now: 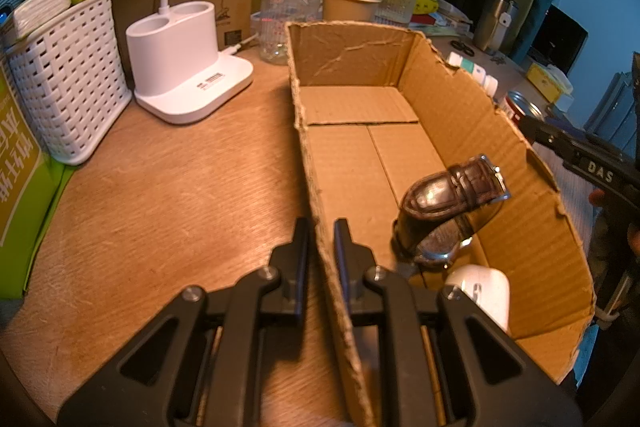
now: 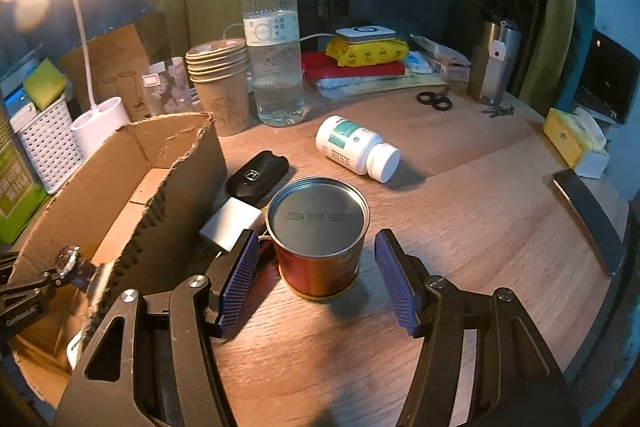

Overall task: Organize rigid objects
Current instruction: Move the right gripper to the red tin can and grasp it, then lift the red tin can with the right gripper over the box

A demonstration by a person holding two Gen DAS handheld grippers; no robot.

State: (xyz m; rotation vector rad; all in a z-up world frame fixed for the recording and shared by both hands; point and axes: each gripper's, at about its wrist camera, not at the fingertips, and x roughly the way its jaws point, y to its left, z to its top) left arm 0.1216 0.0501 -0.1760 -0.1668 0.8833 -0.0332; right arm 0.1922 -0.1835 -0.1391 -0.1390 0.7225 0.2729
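While astride can (image 2: 318,239), right tool (image 2: 316,279) wide.

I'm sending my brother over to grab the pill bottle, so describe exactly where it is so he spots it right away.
Start at the open cardboard box on the wooden table; right of it stands a red tin can between the open right gripper fingers. Just beyond the can lies the pill bottle. It's the only white container lying on its side, with a green label and white cap, unlike the upright clear water bottle behind it.
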